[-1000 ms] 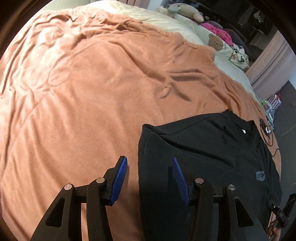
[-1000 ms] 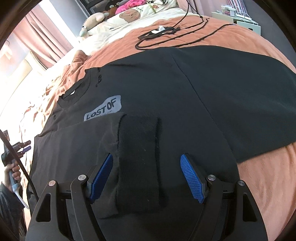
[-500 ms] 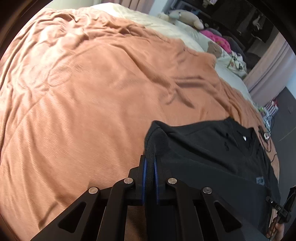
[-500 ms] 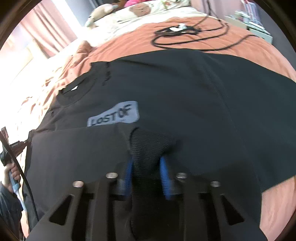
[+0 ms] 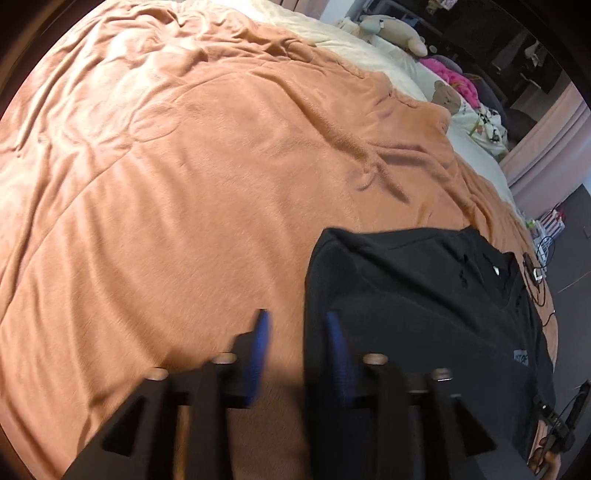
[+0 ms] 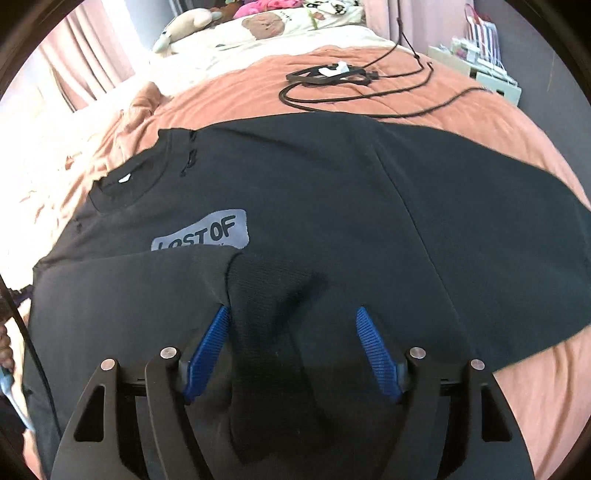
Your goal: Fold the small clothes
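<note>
A black sweatshirt with a grey "LOST OF" patch lies flat on the orange blanket. One sleeve is folded across its chest, and the ribbed cuff lies between the fingers of my right gripper, which is open. In the left wrist view the sweatshirt fills the lower right. My left gripper is open and blurred, straddling the folded left edge of the garment without holding it.
The orange blanket covers the bed to the left and far side. Black cables with a small device lie beyond the sweatshirt. Plush toys and pillows sit at the head of the bed.
Both grippers were shut on the sweatshirt half a second ago, the left on the folded edge, the right on the cuff. Both have opened and let the cloth go.
</note>
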Demonstrator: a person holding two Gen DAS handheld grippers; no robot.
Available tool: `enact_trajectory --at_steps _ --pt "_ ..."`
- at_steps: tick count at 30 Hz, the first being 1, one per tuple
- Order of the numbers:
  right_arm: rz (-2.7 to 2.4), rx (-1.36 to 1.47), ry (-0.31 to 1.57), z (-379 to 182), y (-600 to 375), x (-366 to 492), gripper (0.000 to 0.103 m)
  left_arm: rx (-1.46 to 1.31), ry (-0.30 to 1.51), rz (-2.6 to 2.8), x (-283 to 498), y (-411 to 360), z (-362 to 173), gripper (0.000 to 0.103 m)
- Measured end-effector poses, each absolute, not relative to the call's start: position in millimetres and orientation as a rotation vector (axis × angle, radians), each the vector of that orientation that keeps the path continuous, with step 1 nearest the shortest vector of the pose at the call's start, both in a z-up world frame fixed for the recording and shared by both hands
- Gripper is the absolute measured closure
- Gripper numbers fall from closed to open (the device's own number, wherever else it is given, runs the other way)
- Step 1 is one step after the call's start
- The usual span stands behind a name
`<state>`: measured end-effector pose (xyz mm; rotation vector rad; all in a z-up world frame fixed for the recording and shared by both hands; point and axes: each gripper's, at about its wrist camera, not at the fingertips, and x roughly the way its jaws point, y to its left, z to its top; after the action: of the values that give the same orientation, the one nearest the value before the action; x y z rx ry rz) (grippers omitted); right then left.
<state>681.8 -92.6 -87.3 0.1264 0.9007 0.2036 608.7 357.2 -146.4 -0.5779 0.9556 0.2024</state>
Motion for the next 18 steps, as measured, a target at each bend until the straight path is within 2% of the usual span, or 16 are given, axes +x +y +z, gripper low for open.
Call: enact_trajectory --at_steps 3,5,7,10,18 --pt "0.2 0.127 0.869 -81.8 -94.5 665.8 0.033 -0.555 0.944 0.201 595.8 351.1 -138.0 0.049" --pt "0.214 0.129 0.845 -74.7 -100.0 657.2 0.033 -0.549 0.938 0.21 587.2 347.9 -130.1 0.04" --pt "0.224 0.132 0.826 -66.7 -103.0 645.0 0.033 -0.522 0.921 0.24 576.6 343.9 -119.0 0.018" --pt "0.211 0.097 0.834 -59.5 -110.3 630.1 0.033 -0.479 0.869 0.238 559.3 334.6 -99.2 0.003" --pt "0.163 0.067 0.819 -36.2 -135.0 576.2 0.033 -0.358 0.877 0.205 523.8 299.3 -60.8 0.0"
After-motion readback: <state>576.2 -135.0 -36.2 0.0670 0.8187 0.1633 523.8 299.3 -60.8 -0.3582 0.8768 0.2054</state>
